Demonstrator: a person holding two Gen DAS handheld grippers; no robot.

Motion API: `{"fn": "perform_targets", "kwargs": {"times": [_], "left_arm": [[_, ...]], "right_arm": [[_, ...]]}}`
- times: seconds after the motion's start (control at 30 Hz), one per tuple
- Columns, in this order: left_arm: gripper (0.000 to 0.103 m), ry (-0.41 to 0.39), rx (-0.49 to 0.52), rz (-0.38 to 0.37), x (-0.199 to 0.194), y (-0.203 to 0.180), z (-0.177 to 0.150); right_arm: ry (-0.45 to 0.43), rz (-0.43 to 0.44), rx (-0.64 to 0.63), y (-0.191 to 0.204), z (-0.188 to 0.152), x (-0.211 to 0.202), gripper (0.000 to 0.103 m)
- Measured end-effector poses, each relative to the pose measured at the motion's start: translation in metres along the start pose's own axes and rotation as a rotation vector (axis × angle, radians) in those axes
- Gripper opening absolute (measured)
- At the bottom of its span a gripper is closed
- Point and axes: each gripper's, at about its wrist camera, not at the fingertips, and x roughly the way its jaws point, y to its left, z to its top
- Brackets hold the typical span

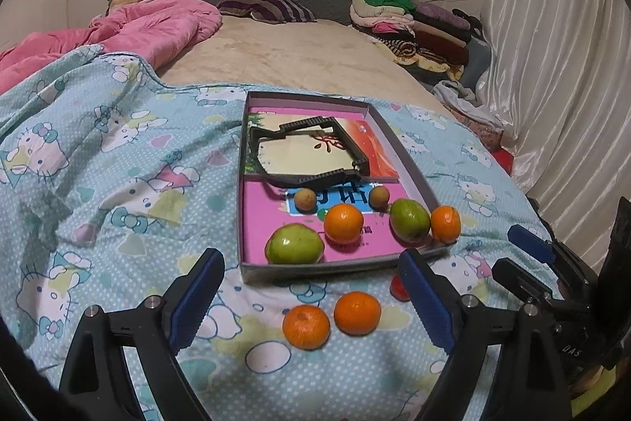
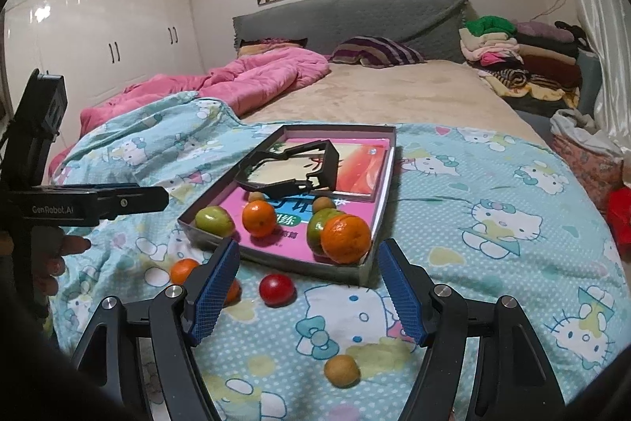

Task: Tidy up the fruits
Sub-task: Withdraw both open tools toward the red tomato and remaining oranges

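Orange tangerines [image 1: 332,319] lie before the box [image 1: 335,265]; left claw [image 1: 311,306] and right claw [image 2: 309,287] gape wide, empty

A shallow grey box [image 1: 335,265] with a pink floor lies flat on the bedspread. Inside sit two green fruits [image 1: 294,244], two oranges [image 1: 343,223] and two small brown fruits [image 1: 305,199]; one orange [image 1: 445,223] rests in the corner at four o'clock of the box. Outside, at six o'clock of the box, two oranges [image 1: 357,312] lie side by side, a red fruit [image 2: 277,289] near them. A small brown fruit [image 2: 341,370] lies apart, nearer the camera.
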Motion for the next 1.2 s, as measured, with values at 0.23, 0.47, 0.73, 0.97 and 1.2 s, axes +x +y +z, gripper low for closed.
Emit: {"fn": "perform_targets", "kwargs": {"times": [0.23,0.47,0.73,0.97,1.2], "left_arm": [[0.09,0.014,0.005,-0.001,-0.003,0.002,-0.01],[0.09,0.026,0.019,-0.004,-0.007,0.001,-0.019],[0.09,0.05,0.029,0.001,-0.008,0.002,-0.033],[0.09,0.066,0.044,0.012,-0.008,0.003,-0.044],[0.09,0.077,0.043,0.011,-0.01,0.005,-0.052]], "right_arm": [[0.008,0.005,-0.004,0.007,-0.008,-0.004,0.074],[0.025,-0.005,-0.002,0.009,-0.018,-0.007,0.074],[0.041,-0.021,0.0,0.011,-0.028,-0.01,0.074],[0.059,-0.048,-0.001,0.012,-0.037,-0.011,0.074],[0.08,-0.066,-0.004,0.014,-0.043,-0.01,0.074]]}}
